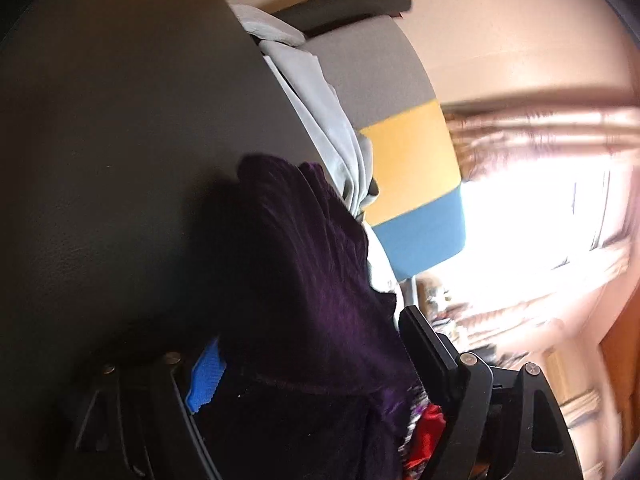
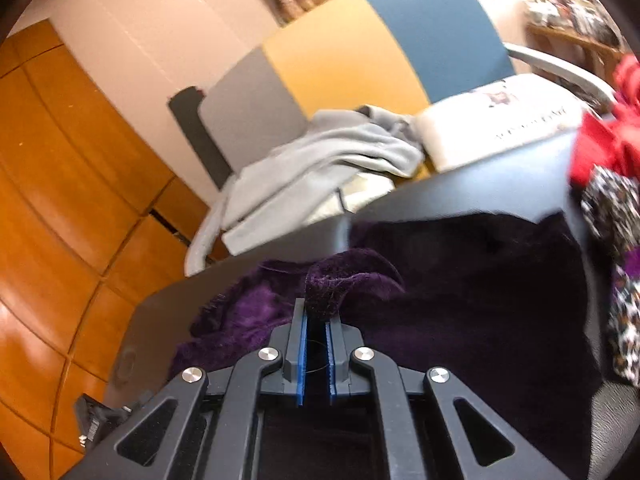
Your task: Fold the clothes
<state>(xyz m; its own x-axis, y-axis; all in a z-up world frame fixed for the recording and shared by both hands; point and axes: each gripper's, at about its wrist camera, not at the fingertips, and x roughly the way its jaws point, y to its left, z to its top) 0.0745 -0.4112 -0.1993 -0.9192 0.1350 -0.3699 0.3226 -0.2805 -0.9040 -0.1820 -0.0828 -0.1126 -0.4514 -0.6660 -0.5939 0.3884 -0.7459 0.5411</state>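
Note:
A dark purple fleecy garment [image 2: 460, 280] lies spread on the dark table [image 2: 460, 192]. My right gripper [image 2: 318, 308] is shut on a raised fold of it near the table's near left corner. In the left wrist view the picture is rolled, so the table [image 1: 120, 160] fills the left side. The purple garment [image 1: 304, 260] lies between the fingers of my left gripper [image 1: 310, 332]. Its jaws stand wide apart and the blue pad [image 1: 204, 376] shows bare beside the cloth.
A grey, yellow and blue chair [image 2: 352, 52] stands behind the table with a grey garment [image 2: 320, 152] and a white folded item [image 2: 500, 128] on its seat. Red cloth [image 2: 604, 140] and leopard-patterned cloth [image 2: 616, 208] lie at the table's right edge. Wooden floor [image 2: 60, 200] is on the left.

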